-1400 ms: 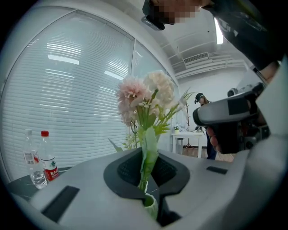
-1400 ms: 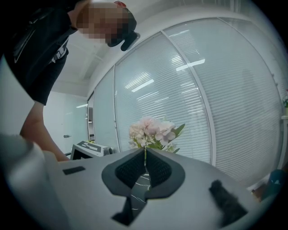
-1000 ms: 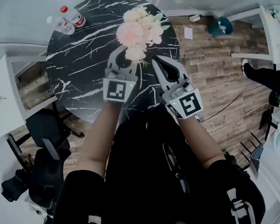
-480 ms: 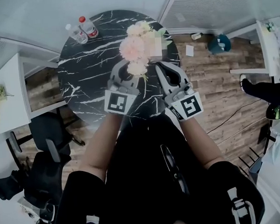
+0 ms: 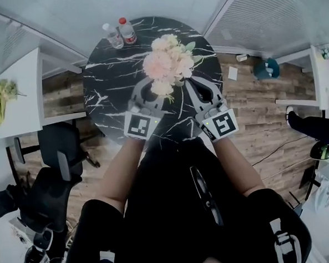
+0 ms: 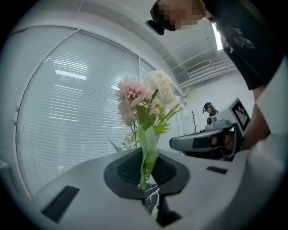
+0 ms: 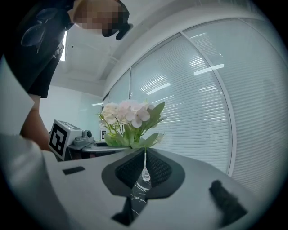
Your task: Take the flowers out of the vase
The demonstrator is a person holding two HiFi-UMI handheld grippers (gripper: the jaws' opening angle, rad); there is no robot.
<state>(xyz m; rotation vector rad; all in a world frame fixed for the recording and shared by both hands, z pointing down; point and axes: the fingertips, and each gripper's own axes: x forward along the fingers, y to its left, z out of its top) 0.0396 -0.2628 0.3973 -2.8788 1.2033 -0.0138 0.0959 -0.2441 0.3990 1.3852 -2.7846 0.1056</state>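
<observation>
A bouquet of pale pink and white flowers (image 5: 168, 61) stands over the round black marble table (image 5: 108, 76). My left gripper (image 5: 154, 85) is shut on the green stems (image 6: 147, 150), just below the blooms (image 6: 146, 96). My right gripper (image 5: 190, 86) comes in from the right, shut on a thin clear edge of glass (image 7: 144, 170) that looks like the vase's rim. In the head view the flowers hide the rest of the vase. The right gripper view shows the flowers (image 7: 128, 114) just beyond its pads.
Two plastic bottles (image 5: 120, 32) stand at the table's far edge. A white desk (image 5: 21, 103) with a green bunch (image 5: 1, 91) is at the left. A black chair (image 5: 55, 157) stands near the table's front left. Blinds cover the windows behind.
Both grippers and the bouquet between them have risen a little together. In the head view the table has shrunk and slid to the right. Neither grip has changed.
</observation>
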